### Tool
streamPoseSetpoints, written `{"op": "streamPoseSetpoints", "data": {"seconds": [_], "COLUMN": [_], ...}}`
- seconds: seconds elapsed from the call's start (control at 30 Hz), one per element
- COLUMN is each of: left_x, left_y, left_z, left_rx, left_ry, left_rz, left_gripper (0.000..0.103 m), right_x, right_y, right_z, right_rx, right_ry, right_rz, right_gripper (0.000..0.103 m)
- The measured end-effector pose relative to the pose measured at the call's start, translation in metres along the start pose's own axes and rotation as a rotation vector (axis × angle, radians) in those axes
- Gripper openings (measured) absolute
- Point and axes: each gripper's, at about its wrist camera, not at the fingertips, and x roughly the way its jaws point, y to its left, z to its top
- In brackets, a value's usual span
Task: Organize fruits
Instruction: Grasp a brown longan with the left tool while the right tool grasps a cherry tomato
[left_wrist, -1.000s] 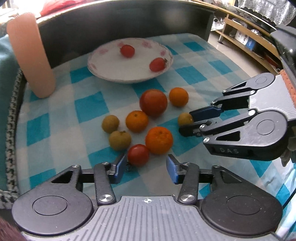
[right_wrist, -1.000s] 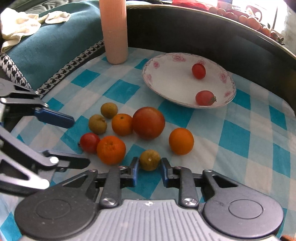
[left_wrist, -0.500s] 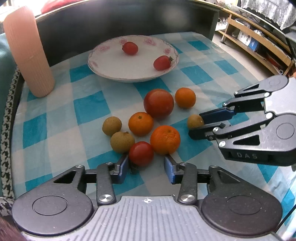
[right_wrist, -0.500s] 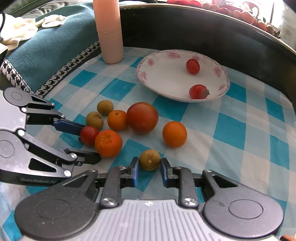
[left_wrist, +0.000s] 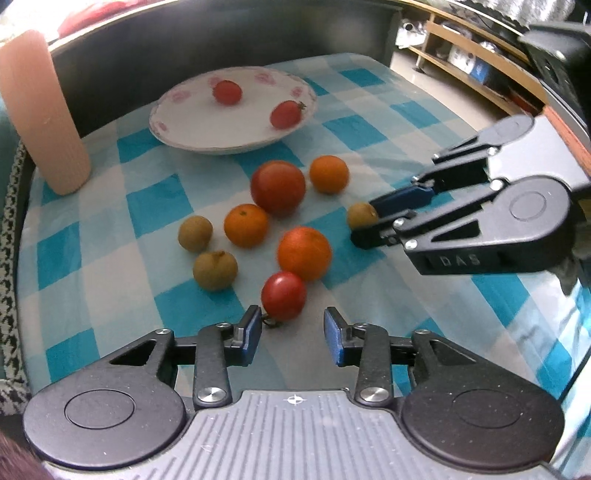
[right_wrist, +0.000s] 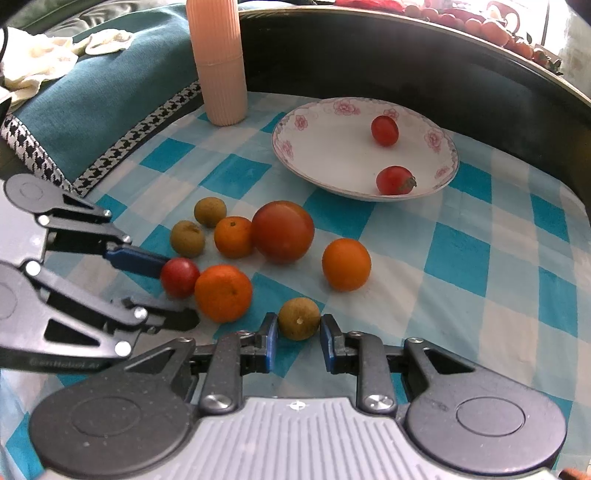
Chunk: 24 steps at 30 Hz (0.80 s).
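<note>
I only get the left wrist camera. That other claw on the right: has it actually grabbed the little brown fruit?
Observer: The right wrist view shows the brown fruit sitting between the right gripper's two blue pads, resting on the tablecloth. I cannot tell whether they pinch it.
Operator: And my own claw?
Observer: From the side, the left gripper is open, with one pad against the small tomato.
Operator: Anything off my screen?
Observer: A crumpled cream cloth lies on the teal cushion.

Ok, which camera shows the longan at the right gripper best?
Right wrist: the longan sits unobstructed between the right gripper's open fingers, stem dimple visible. In the left wrist view it is small, blurred and partly hidden behind those fingers.
</note>
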Motion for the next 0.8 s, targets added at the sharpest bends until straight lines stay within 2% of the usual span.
{"op": "streamPoseSetpoints", "data": {"seconds": [0.17, 0.37, 0.53, 0.63, 0.7, 0.8], "left_x": [-0.001, 0.004, 0.010, 0.015, 0.015, 0.015], "left_y": [-0.007, -0.004, -0.008, -0.008, -0.009, -0.010], "left_z": [-0.006, -0.002, 0.003, 0.005, 0.004, 0.003], "left_rx": [0.015, 0.026, 0.034, 0.031, 0.025, 0.025], "left_ry": [0.025, 0.012, -0.004, -0.001, 0.005, 0.008], "left_rz": [0.004, 0.046, 0.029, 0.028, 0.025, 0.032], "left_gripper": [0.048, 0.063, 0.063, 0.060, 0.054, 0.053], "right_x": [-0.007, -0.012, -0.011, -0.009, -0.009, -0.008], "right_y": [0.001, 0.004, 0.004, 0.005, 0.005, 0.004], "right_z": [-0.003, -0.009, -0.010, -0.011, -0.011, -0.011], "right_rx": [-0.004, -0.020, -0.031, -0.038, -0.037, -0.037], "right_ry": [0.003, 0.019, 0.029, 0.033, 0.031, 0.032], "right_rz": [0.008, 0.025, 0.034, 0.032, 0.032, 0.033], "right_gripper": [0.041, 0.041, 0.041, 0.042, 0.042, 0.042]}}
